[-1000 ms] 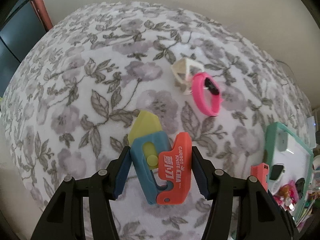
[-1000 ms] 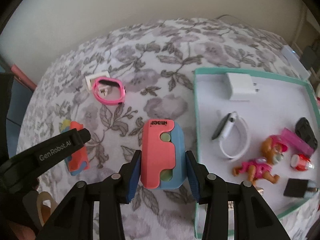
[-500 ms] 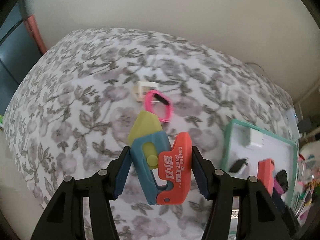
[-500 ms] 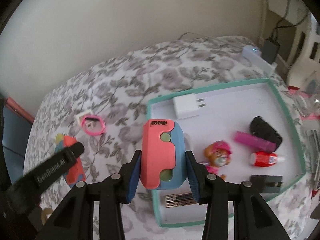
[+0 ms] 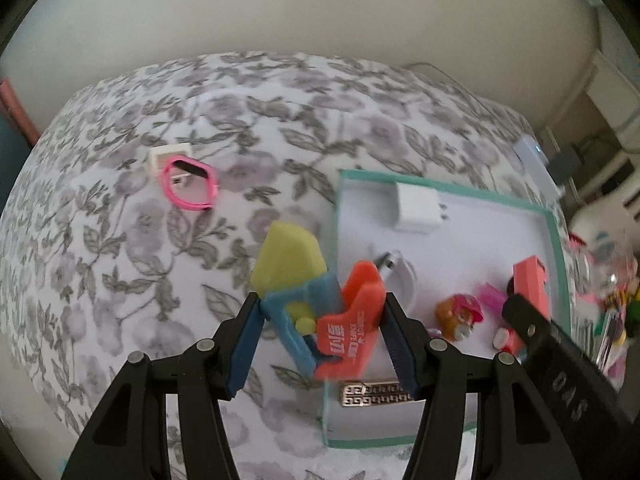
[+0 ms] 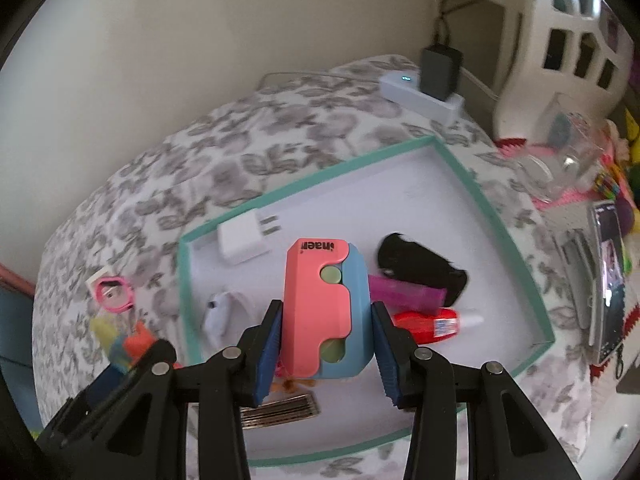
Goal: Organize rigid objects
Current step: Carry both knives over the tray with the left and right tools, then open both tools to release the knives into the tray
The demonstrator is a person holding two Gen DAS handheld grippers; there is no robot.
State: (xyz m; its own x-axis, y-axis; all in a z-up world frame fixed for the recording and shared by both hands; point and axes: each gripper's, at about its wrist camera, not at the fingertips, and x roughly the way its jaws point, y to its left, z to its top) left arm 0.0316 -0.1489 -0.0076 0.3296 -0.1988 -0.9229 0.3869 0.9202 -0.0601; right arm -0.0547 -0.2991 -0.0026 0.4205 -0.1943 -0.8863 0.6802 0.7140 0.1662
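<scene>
Through the left wrist camera, my left tool (image 5: 320,332) is clamped on the carrot knife toy (image 5: 316,304), pads pressing its blue and orange sides so the yellow blade points forward and away from me. I hold it in the air at the near left edge of the teal tray (image 5: 558,248), I think to drop it in with the other hard items. On the flowered table cover (image 5: 120,260), well apart from the tray, a pink bracelet (image 5: 189,187) lies touching a small white holder (image 5: 166,156); those two are not yet sorted.

Through the right wrist camera, my right tool (image 6: 326,348) grips a second folding toy knife (image 6: 326,308), salmon over blue with pale green studs, closed and upright between the pads. It hangs above the tray's middle, over free white floor between the white charger (image 6: 244,240) and the black case (image 6: 420,266). A magenta tube (image 6: 404,290) and red bottle (image 6: 432,326) lie just behind it.
</scene>
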